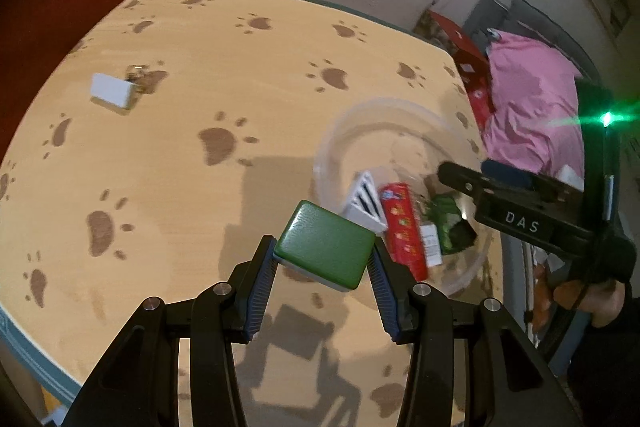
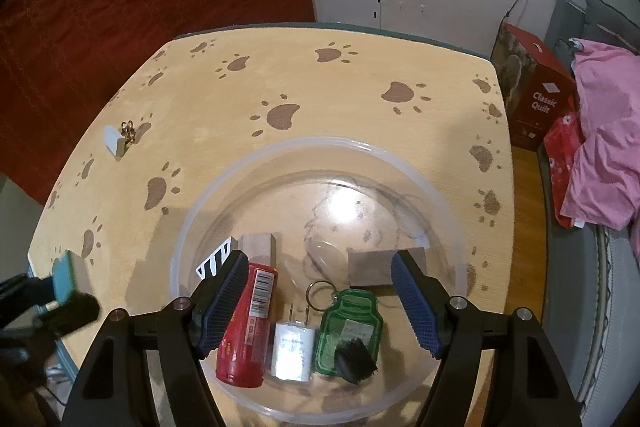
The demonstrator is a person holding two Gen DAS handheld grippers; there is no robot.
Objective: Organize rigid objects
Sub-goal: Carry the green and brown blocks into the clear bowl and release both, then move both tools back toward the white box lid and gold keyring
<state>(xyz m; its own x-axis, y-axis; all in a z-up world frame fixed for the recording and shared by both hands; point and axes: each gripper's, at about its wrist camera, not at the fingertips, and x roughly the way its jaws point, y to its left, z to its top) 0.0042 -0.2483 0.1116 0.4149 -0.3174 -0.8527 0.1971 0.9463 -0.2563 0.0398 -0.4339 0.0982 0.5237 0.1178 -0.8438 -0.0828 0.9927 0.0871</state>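
left tool (image 1: 325, 259) clenched on green-topped rounded rectangular tile (image 1: 326, 242), carry step, just short of clear plastic bowl (image 2: 320, 147); next: lift over rim, release. right tool (image 2: 318, 291) released, above bowl.

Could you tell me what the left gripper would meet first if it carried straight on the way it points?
Probably the near rim of the clear bowl, since the left gripper holds the green tile just short of it; depth is uncertain.

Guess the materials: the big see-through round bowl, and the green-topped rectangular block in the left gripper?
Big see-through round bowl: looks like thin clear plastic; the paw-print table shows through it, glare patch, soft milky rim. Glass can't be ruled out.
Green-topped rectangular block: looks like hard glossy plastic or resin; rounded edges, sheen, pale lower layer. Held by the left gripper.
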